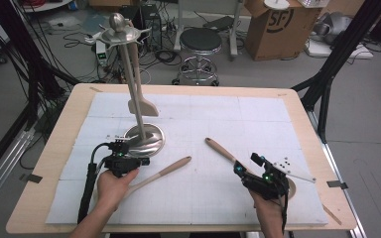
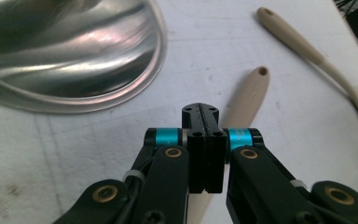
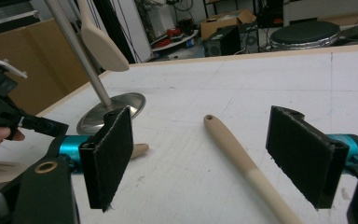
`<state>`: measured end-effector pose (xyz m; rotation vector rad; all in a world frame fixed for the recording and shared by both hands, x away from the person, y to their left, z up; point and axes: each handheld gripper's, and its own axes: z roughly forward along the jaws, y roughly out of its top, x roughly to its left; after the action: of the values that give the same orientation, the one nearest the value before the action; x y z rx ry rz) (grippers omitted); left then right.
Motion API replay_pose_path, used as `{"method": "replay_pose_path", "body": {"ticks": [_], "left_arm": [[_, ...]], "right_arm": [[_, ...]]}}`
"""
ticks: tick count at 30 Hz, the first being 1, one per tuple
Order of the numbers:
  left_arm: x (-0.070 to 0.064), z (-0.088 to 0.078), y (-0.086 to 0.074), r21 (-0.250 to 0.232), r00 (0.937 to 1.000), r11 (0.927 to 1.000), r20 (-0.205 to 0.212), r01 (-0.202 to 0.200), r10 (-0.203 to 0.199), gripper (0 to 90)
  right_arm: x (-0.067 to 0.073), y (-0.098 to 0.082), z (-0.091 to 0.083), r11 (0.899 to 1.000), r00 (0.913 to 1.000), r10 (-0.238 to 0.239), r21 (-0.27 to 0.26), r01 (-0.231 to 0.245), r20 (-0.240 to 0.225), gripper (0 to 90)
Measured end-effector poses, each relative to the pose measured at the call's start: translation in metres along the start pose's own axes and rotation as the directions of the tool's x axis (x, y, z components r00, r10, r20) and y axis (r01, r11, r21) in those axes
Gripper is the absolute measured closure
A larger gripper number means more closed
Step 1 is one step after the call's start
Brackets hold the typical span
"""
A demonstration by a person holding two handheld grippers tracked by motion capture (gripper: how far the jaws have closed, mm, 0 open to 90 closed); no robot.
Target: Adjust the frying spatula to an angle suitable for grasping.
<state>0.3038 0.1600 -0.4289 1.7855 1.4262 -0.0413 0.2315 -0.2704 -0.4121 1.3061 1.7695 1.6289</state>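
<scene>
Beige wooden spoon [image 1: 161, 173] lies on bench [image 1: 218, 198] under left gripper [image 2: 204, 122]; long axis diagonal, holed handle tip pointing away to right, bowl end by left hand [image 1: 113, 186]. Left gripper pressed together above handle, pinching nothing that I can see. Second spoon [image 3: 247, 163] lies straight ahead between spread jaws of right gripper [image 3: 214, 156], handle tip pointing away. Steel stand [image 1: 138, 89] with hanging spatula [image 1: 141, 101] close beyond left gripper; base [image 2: 70, 51] may obstruct.

Beige spoons [image 1: 166, 170], silver stand [image 1: 145, 139], white mat [image 1: 213, 119], tan table [image 1: 59, 124]
</scene>
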Motion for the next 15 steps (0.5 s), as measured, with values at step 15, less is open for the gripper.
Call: {"method": "replay_pose_path", "body": {"ticks": [15], "left_arm": [[-0.010,0.016,-0.009,0.112,0.9988,0.9925,0.020,-0.047,0.045,89.9]], "right_arm": [[0.001,0.000,0.000,1.000,1.0000,0.003,0.002,-0.003,-0.004,22.4]]}}
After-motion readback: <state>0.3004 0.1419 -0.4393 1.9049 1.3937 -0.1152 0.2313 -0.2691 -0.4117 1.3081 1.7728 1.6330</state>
